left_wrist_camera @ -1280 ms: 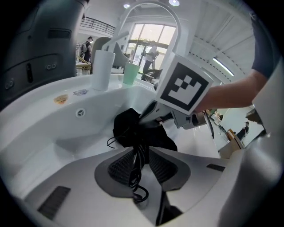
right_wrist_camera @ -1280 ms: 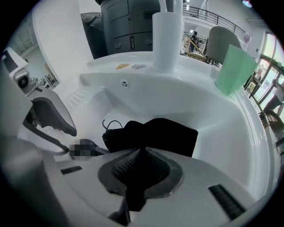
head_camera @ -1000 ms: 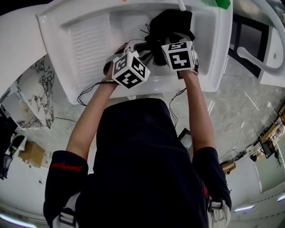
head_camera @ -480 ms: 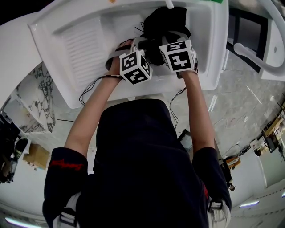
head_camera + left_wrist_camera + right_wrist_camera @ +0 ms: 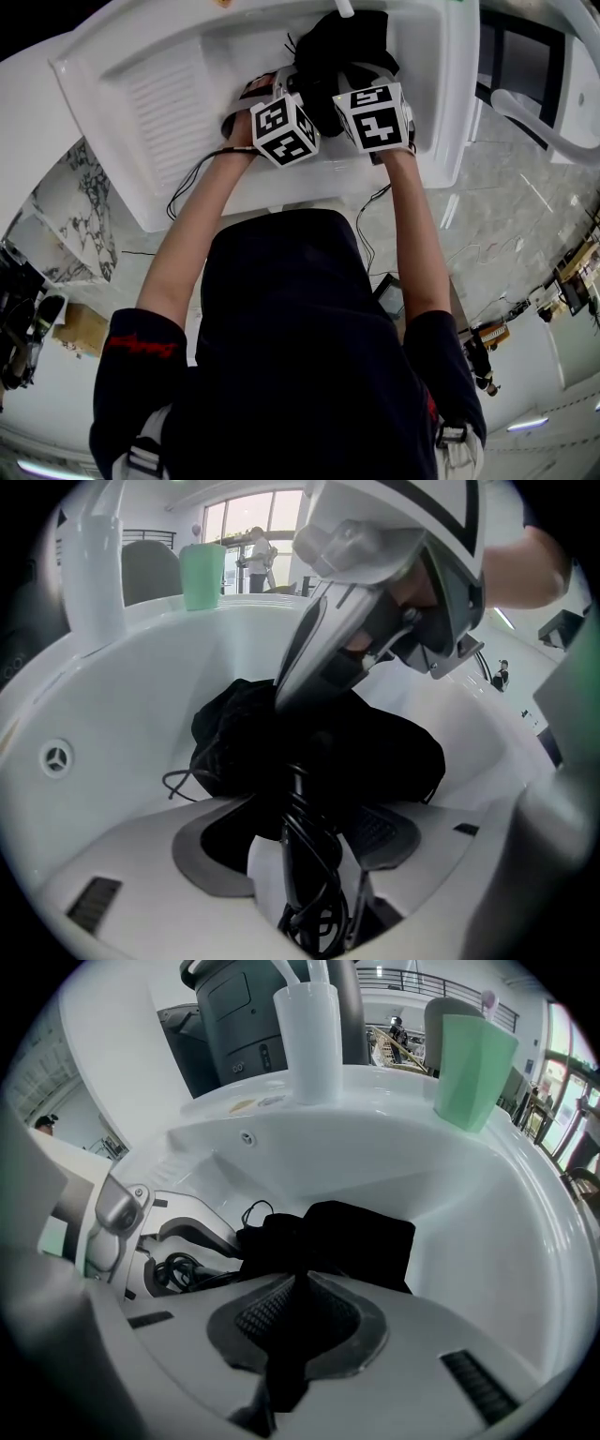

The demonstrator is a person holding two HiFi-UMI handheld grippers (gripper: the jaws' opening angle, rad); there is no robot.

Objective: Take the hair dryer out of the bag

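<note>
Bag point(image 5: 361, 1232) tight in closed right gripper point(image 5: 286, 1335)

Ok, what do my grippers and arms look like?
Left gripper and right gripper are pale grey with dark ribbed pads; each carries a white cube with black square markers. A thin black cable trails off the left wrist. Dark short-sleeved shirt, red mark on the left sleeve. The left jaws have just been opening, with a black cord between them.

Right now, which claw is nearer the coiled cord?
Left: left claw, its jaws just opening, straddles the cord; right claw pinches the black bag beside it.
</note>
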